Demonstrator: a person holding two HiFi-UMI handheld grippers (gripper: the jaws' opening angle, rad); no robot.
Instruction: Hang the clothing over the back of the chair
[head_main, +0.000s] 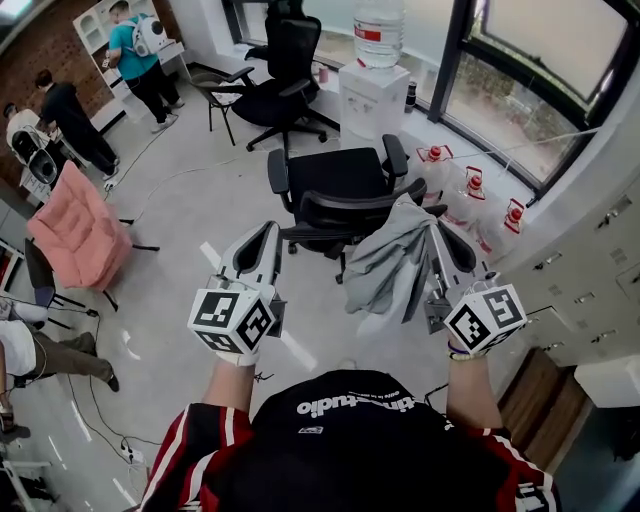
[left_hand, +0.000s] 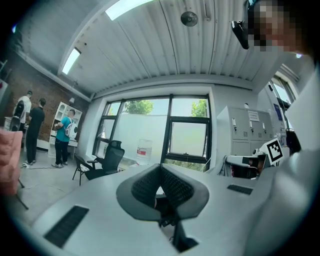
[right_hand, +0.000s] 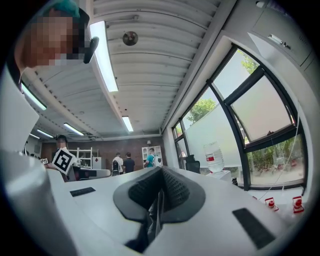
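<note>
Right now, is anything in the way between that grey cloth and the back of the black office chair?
Nothing visible is. The grey cloth garment hangs from the right hand-held gripper, close to the black mesh office chair. The chair's backrest is on the person's side.

The crumpled grey fabric garment (head_main: 388, 265) hangs in loose folds at 5 o'clock from the black mesh office chair (head_main: 340, 190), which stands upright, backrest toward 6 o'clock
</note>
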